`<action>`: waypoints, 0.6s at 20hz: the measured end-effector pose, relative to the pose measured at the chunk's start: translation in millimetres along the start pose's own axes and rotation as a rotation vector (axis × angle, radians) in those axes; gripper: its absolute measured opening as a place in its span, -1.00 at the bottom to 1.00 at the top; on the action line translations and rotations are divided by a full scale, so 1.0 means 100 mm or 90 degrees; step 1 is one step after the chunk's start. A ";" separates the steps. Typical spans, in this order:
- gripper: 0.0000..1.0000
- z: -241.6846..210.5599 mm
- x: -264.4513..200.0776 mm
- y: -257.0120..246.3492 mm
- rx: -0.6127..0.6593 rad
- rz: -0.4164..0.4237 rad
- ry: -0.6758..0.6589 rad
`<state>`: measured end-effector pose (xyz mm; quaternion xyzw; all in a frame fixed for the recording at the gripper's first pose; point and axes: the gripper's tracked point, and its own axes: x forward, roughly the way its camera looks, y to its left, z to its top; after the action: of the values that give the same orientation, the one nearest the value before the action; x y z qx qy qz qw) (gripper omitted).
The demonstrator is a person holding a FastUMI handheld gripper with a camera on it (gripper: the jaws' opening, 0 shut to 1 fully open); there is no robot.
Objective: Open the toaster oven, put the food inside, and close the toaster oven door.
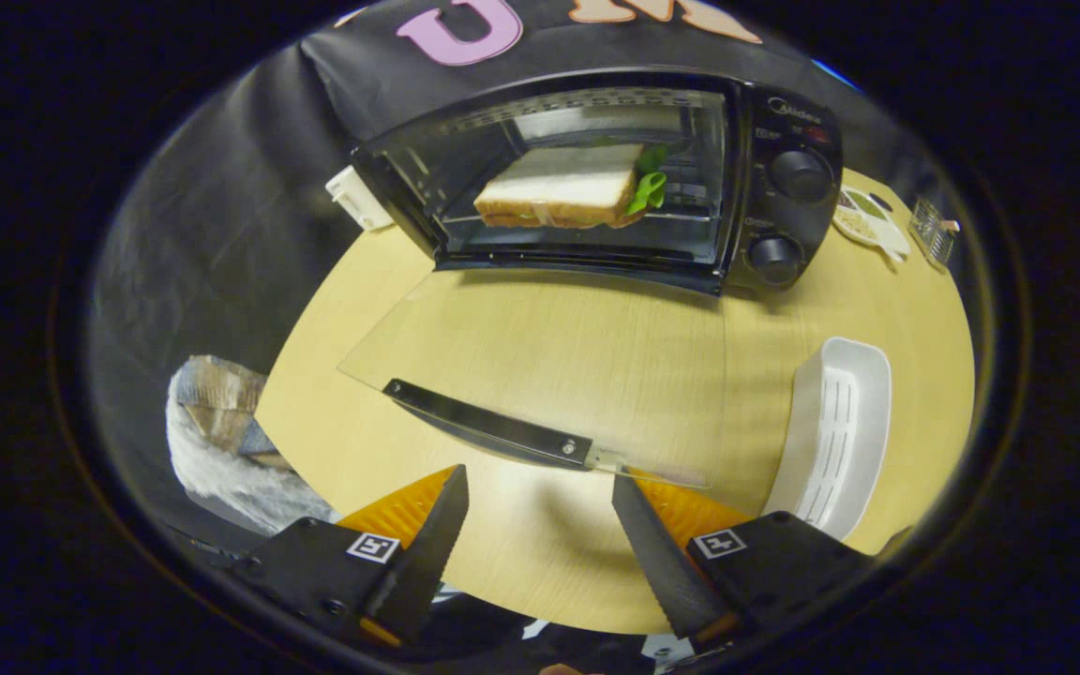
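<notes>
- Gripper point(540, 487) nearest, fingers spread wide apart, nothing between them, held above the near part of the round wooden table point(540, 553).
- Just ahead of the fingers: toaster oven door point(549, 375) folded fully down, lying flat over the table. Glass pane, table grain visible through it. Dark handle bar point(488, 424) runs along its near edge, just beyond the left finger; the right fingertip point(629, 492) sits right at the door's near corner — cannot tell if touching.
- Beyond the door: toaster oven point(765, 187) at the far side of the table, cavity open. Two round knobs point(798, 173) stacked on its right panel.
- Sandwich point(563, 187) rests on the rack inside the cavity, white bread on top, green leaf sticking out at its right side.
- White tray point(835, 431) right of the door, near the right finger, standing on the table.
- Small dish point(868, 220) and a small wire basket point(932, 230) right of the oven, at the table's far edge.
- White block point(359, 195) just left of the oven.
</notes>
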<state>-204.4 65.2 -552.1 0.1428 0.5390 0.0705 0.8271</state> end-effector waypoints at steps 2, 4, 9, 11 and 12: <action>0.95 0.15 -0.07 0.00 0.016 0.000 -0.033; 0.96 0.33 -0.12 -0.04 0.018 -0.013 -0.063; 0.99 0.90 -0.34 -0.01 0.020 -0.004 -0.161; 0.99 1.07 -0.39 0.03 0.011 0.002 -0.189; 0.99 1.14 -0.40 0.05 0.008 0.005 -0.200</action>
<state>-116.2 41.1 -472.4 0.1594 0.4028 0.0468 0.9001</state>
